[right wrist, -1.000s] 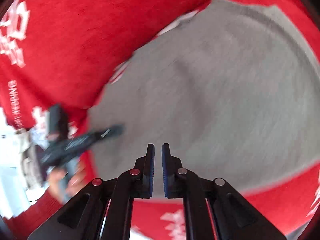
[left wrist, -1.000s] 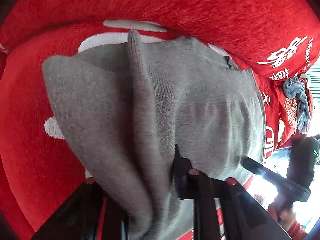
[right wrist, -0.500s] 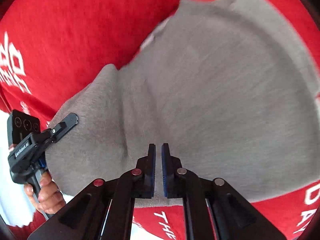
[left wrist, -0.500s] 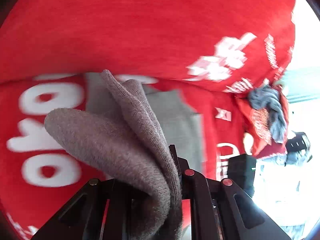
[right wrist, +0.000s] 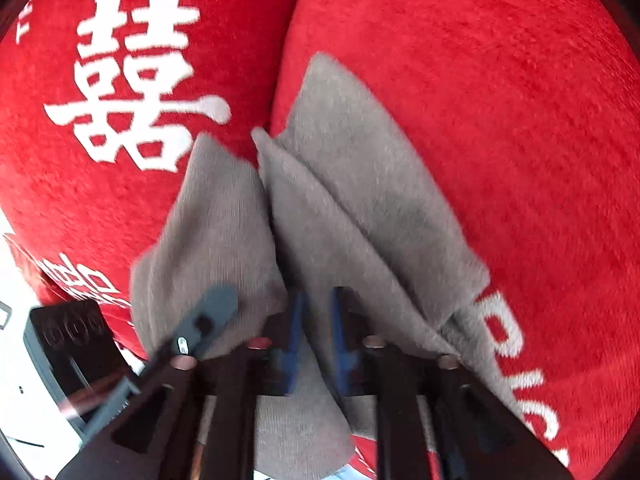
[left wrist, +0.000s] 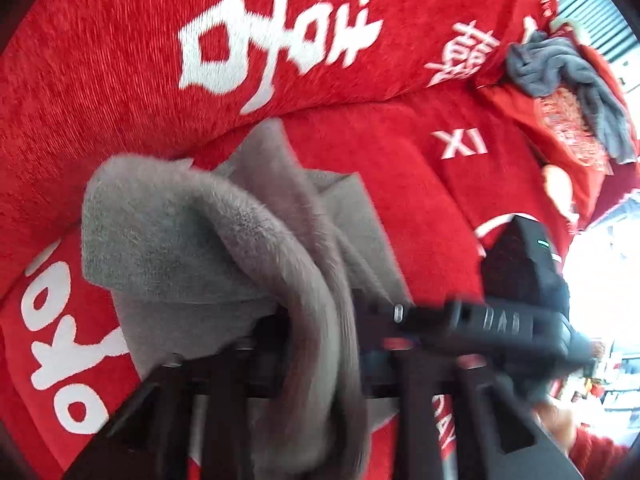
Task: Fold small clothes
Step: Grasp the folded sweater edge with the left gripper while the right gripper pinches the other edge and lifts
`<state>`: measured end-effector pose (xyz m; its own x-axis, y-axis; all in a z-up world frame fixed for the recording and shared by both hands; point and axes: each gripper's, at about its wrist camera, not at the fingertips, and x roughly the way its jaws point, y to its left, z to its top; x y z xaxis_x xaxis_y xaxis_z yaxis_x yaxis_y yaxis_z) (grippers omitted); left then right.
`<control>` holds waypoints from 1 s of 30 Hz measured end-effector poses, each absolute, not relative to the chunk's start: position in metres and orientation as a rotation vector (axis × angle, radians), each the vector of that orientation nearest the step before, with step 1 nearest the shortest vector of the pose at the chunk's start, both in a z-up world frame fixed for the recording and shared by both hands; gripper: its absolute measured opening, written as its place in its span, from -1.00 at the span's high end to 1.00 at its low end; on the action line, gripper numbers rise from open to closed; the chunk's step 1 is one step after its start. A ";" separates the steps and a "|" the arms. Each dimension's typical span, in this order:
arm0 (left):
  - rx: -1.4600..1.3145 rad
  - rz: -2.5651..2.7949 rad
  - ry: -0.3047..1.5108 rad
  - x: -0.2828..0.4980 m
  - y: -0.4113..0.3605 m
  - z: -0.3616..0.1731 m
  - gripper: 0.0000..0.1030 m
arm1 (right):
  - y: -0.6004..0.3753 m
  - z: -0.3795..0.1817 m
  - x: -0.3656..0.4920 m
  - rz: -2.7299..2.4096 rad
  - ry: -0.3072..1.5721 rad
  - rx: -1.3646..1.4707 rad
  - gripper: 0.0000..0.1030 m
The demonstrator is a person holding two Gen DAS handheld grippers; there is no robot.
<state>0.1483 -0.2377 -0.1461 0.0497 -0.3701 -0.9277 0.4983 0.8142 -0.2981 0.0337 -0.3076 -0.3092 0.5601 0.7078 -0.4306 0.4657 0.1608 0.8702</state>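
Left wrist view: gray knit (left wrist: 224, 240) is bunched and lifted, a thick fold running down between the left claw (left wrist: 320, 344) fingers, which clamp it. Fabric looks soft, fuzzy, w/ a rounded hump left of the claw and a flatter flap just ahead. Right claw (left wrist: 460, 320) crosses in from the right, its tip at the knit's edge beside the left claw; blurred. Underneath and ahead: red cover (left wrist: 120, 80) w/ big white characters, plus letters "XI" ahead-right. Far ahead-right, a dark gray cloth (left wrist: 568, 76) lies crumpled on a red printed item; bright window light at right edge.

Right wrist view: gray knit (right wrist: 360, 200) hangs in two or three peaked folds straight ahead of the right claw (right wrist: 316, 320), some cloth draping down between its blue-padded fingers. Narrow gap betw. the pads; can't tell if they pinch the cloth. Left claw (right wrist: 208, 316) tip sits on the knit's left fold, just left of the right claw. Red cover (right wrist: 500, 100) fills the rest, white character ahead-left.
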 end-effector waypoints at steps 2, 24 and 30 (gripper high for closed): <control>0.082 -0.689 1.299 0.145 -0.234 -0.126 -0.47 | -0.318 -0.310 0.032 0.257 1.013 1.544 -0.17; 0.067 -0.220 1.387 0.140 -0.101 -0.179 -0.48 | -0.301 -0.236 0.096 0.334 1.134 0.916 0.73; 0.116 -0.251 1.371 0.134 -0.121 -0.192 -0.82 | -0.312 -0.270 0.104 0.184 1.258 0.846 0.71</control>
